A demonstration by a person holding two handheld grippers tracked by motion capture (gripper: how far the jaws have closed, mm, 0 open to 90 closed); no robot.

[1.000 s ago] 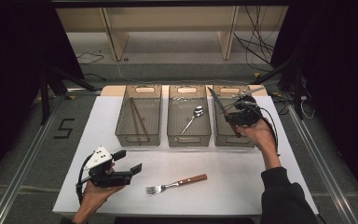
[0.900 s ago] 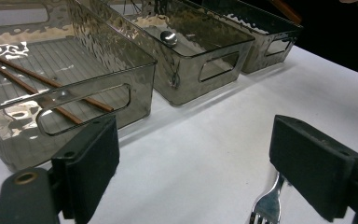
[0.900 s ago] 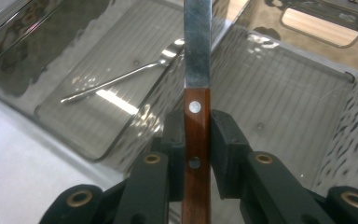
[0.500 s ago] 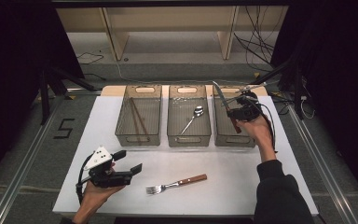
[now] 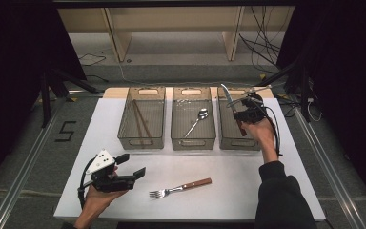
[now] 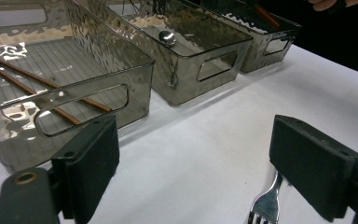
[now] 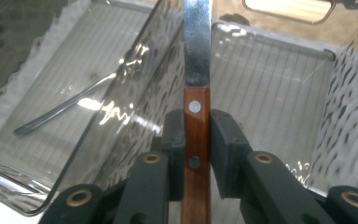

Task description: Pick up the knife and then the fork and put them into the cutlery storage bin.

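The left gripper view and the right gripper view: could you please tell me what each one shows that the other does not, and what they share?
Left gripper view alone: chopsticks lying in the nearest bin, the fork tines on the white table, and the left gripper with its jaws wide apart and nothing between them.

Right gripper view alone: the right gripper clamped on the wooden handle of a knife, blade pointing away, above the end bin.

Shared: the middle bin with the spoon inside.
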